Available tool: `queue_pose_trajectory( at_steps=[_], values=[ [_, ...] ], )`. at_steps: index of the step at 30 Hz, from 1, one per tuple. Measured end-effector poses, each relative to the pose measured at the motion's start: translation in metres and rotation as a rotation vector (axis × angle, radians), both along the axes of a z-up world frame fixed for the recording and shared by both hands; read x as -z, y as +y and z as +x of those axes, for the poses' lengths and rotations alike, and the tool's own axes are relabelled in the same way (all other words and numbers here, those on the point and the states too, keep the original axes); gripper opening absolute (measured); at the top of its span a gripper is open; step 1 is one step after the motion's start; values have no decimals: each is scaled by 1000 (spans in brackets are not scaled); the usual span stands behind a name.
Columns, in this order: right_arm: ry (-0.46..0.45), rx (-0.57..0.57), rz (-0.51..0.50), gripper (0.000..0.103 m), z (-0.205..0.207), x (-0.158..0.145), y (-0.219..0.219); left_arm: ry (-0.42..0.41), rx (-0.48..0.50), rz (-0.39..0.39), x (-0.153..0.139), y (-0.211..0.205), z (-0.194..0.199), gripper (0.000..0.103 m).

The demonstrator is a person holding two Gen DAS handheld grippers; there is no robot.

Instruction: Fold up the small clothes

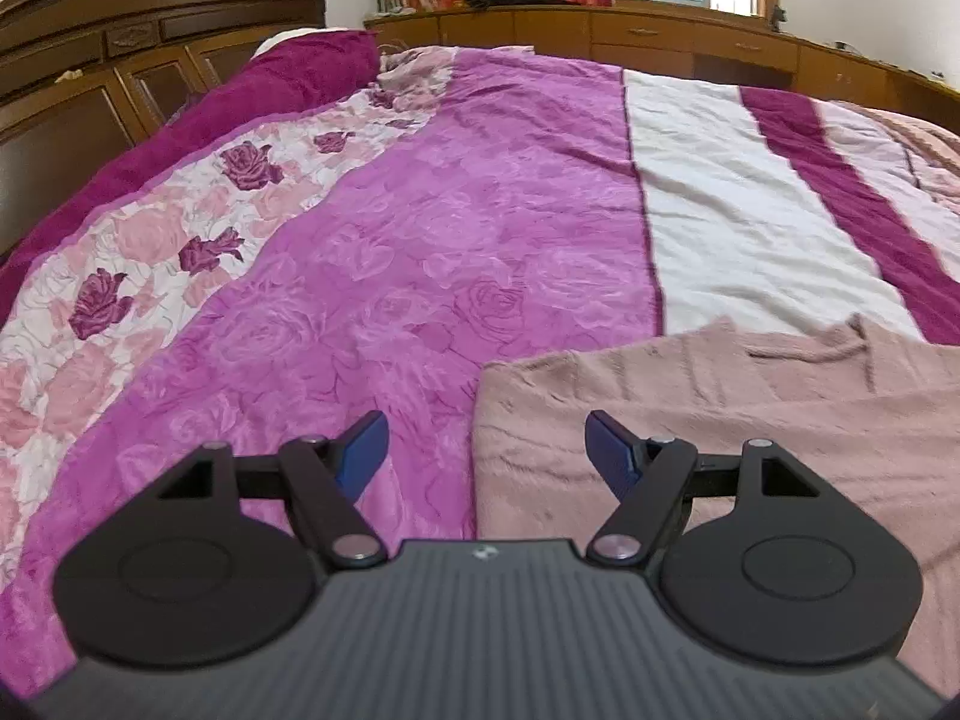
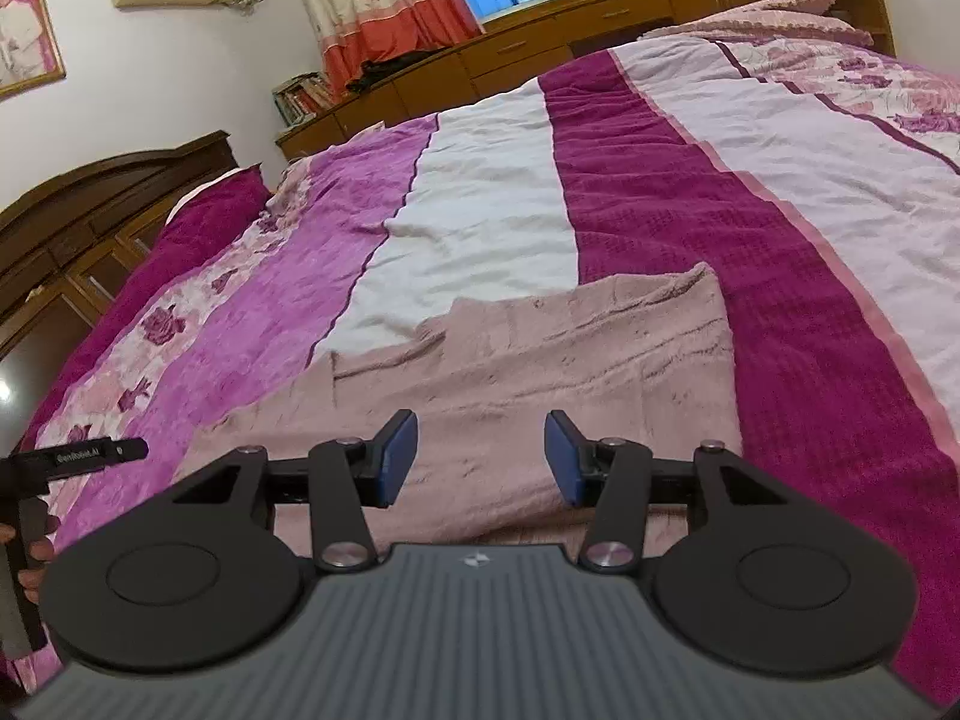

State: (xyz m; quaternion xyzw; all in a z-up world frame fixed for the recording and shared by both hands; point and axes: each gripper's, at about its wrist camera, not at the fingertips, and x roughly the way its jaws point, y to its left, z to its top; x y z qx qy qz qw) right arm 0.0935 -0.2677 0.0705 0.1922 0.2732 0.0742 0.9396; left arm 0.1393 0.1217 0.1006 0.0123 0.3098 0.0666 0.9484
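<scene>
A fuzzy dusty-pink garment [image 2: 540,360] lies folded flat on the bed, its near edge by the bed's front. In the left wrist view the same garment [image 1: 750,420] fills the lower right. My left gripper [image 1: 486,450] hovers open above the garment's left edge, nothing between its blue pads [image 1: 363,456]. My right gripper [image 2: 480,456] stands open over the garment's near part, its blue pads [image 2: 399,456] apart and clear of the cloth. The left gripper's handle [image 2: 78,456], held by a hand, shows at the left edge of the right wrist view.
The bed carries a purple rose-patterned blanket [image 1: 390,276] and a white and magenta striped cover [image 2: 660,210]. A dark wooden headboard [image 1: 90,72] stands at the left, low wooden cabinets [image 1: 660,36] under a window behind, and a pillow [image 2: 780,18] at the far right.
</scene>
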Motion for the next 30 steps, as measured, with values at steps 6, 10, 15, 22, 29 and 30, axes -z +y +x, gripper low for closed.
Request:
queue_pose_trajectory(
  at_steps=[6, 10, 15, 22, 29, 30],
  values=[
    [11, -32, -16, 57, -35, -11, 5, 14, 70, 28, -13, -16, -40, 74],
    [15, -41, -7, 71, -60, -14, 5, 52, 87, -3, -13, -20, -65, 74],
    [25, -58, -24, 71, -89, -18, 6, 96, 100, -18, -6, -24, -93, 74],
    [55, -63, -20, 78, -122, -16, 1, 147, 102, -27, 3, -19, -130, 74],
    [106, -61, -43, 80, -144, -9, -7, 190, 65, -30, 14, -6, -158, 74],
    [115, -61, -47, 80, -148, -7, -9, 198, 59, -32, 16, -5, -162, 74]
  ],
)
